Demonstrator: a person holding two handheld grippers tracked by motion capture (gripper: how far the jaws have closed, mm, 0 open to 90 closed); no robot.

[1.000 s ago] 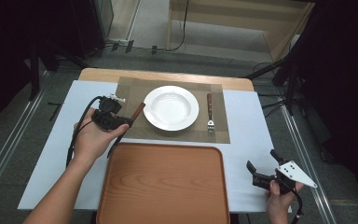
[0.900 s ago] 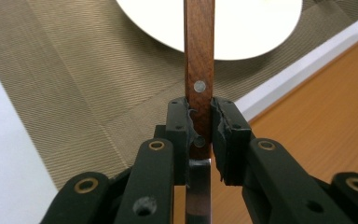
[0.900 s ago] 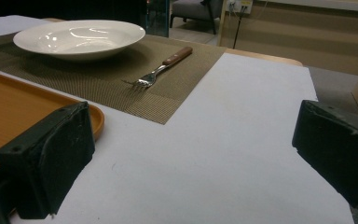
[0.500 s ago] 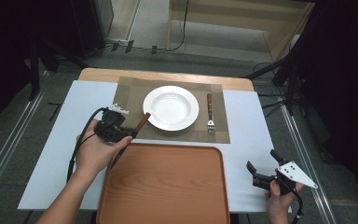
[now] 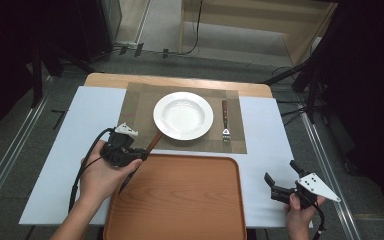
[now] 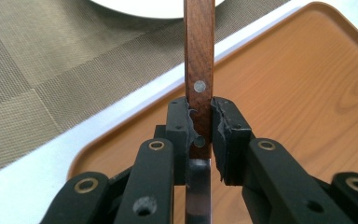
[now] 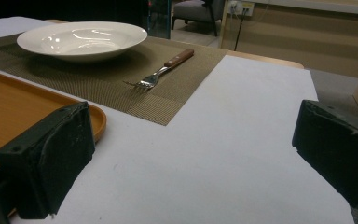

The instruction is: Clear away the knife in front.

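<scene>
While the left gripper (image 6: 199, 135) stands clamped on the wooden-handled table knife (image 6: 199, 70), that knife hangs above the near left corner of the brown wooden tray (image 5: 190, 200), handle toward the white round plate (image 5: 183, 115). Carrying looks like the step in hand; next, lowering the knife onto the tray seems called for. Jaws wide apart, the right gripper (image 5: 280, 186) holds nothing.

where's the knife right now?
High view, left side: the knife is clamped in the left gripper over the far left corner of the wooden tray, its wooden handle pointing toward the white plate.
</scene>
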